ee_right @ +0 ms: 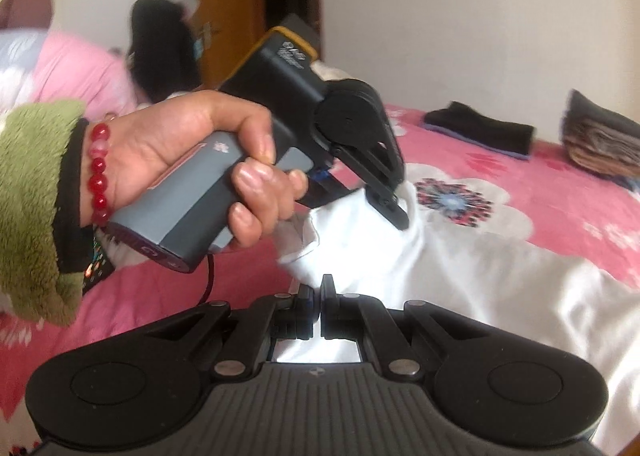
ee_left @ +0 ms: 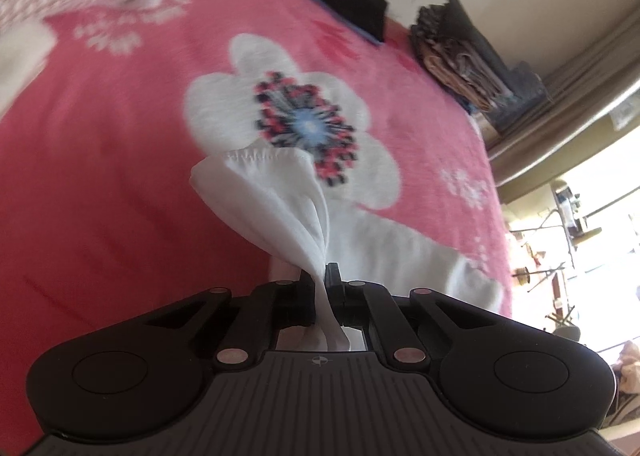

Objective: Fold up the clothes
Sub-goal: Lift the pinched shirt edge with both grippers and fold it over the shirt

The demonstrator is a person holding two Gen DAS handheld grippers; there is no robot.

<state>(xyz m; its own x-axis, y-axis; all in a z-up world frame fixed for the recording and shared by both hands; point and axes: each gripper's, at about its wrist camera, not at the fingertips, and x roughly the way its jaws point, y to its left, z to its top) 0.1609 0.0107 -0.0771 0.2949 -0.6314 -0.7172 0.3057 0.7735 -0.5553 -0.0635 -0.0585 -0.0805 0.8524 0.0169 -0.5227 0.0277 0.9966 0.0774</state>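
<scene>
Left gripper (ee_left: 321,280) is clamped on a bunched corner of the white garment (ee_left: 280,192), cloth pulled right through between the fingers and lifted off the blanket (ee_left: 120,136). Right gripper (ee_right: 318,288) has its fingers pressed nearly together; white cloth shows just behind them, but whether it's pinched there I cannot tell. Seen from the right wrist, the left gripper (ee_right: 394,212) bites the hem just ahead and slightly right, so both tools sit close at one end of the garment (ee_right: 500,276). The body of it trails away to the right across the bed, long axis running that way. Farther out, folded dark clothes (ee_right: 480,128) and a stack (ee_right: 600,144) rest by the wall.
</scene>
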